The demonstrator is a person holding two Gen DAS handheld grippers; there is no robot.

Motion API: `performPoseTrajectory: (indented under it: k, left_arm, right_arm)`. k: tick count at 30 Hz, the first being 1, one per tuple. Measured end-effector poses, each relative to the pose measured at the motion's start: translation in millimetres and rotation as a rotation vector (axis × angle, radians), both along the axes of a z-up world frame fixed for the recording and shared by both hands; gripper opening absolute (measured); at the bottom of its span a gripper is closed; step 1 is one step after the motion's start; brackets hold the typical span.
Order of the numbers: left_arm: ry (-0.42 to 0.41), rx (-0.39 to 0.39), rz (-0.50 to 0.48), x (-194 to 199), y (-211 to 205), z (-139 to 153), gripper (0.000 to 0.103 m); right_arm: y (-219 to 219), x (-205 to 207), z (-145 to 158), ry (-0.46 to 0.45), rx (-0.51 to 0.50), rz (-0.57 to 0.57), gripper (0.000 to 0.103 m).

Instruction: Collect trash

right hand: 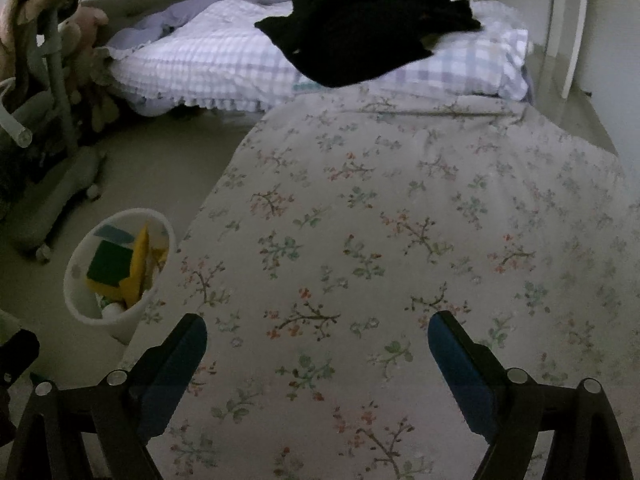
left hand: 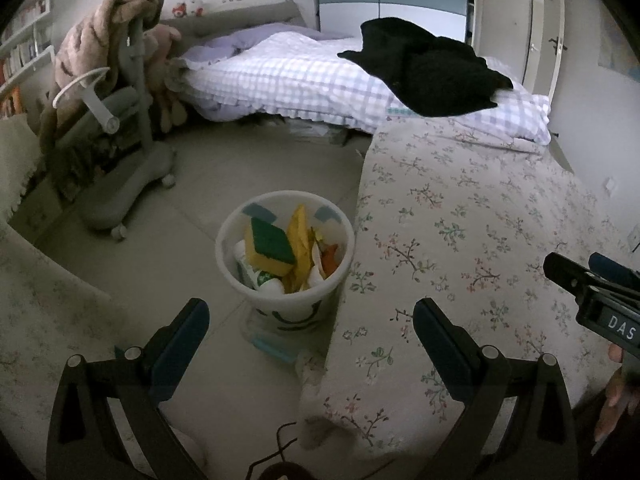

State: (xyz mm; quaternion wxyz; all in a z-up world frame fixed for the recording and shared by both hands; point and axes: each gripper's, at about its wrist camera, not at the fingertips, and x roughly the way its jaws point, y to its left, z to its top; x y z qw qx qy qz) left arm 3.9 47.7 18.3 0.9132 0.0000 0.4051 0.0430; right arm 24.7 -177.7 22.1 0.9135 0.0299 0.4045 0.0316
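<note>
A white waste bin (left hand: 280,304) stands on the floor against the edge of a floral-covered surface (left hand: 460,248). It holds a yellow-and-green sponge (left hand: 270,246), a banana peel (left hand: 301,248) and other scraps. My left gripper (left hand: 310,320) is open and empty, just above and in front of the bin. My right gripper (right hand: 318,334) is open and empty over the floral cover (right hand: 400,220); it also shows in the left wrist view (left hand: 592,280) at the right edge. The bin (right hand: 120,320) sits at lower left in the right wrist view.
A grey wheeled chair (left hand: 116,152) draped with a brown blanket stands left of the bin. A bed with a checked quilt (left hand: 300,76) and a black garment (left hand: 432,68) lies behind. A cable (left hand: 280,444) runs near my left gripper. Tiled floor (left hand: 240,160) surrounds the bin.
</note>
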Motion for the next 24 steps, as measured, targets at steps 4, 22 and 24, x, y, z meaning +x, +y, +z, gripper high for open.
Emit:
performPoseTrajectory:
  k: [4, 22, 24]
  left_arm:
    - [0.009, -0.019, -0.004, 1.3, 1.8, -1.4, 0.103]
    - [-0.002, -0.032, -0.005, 2.0, 6.1, -1.1, 0.103]
    - [0.002, -0.035, -0.006, 2.4, 5.8, -1.5, 0.103]
  right_arm:
    - [1.3, -0.4, -0.7, -0.001, -0.005, 0.004, 0.093]
    - [5.0, -1.7, -0.6, -0.005, 0.000, 0.005, 0.093]
    - [5.1, -1.7, -0.6, -0.005, 0.001, 0.005, 0.093]
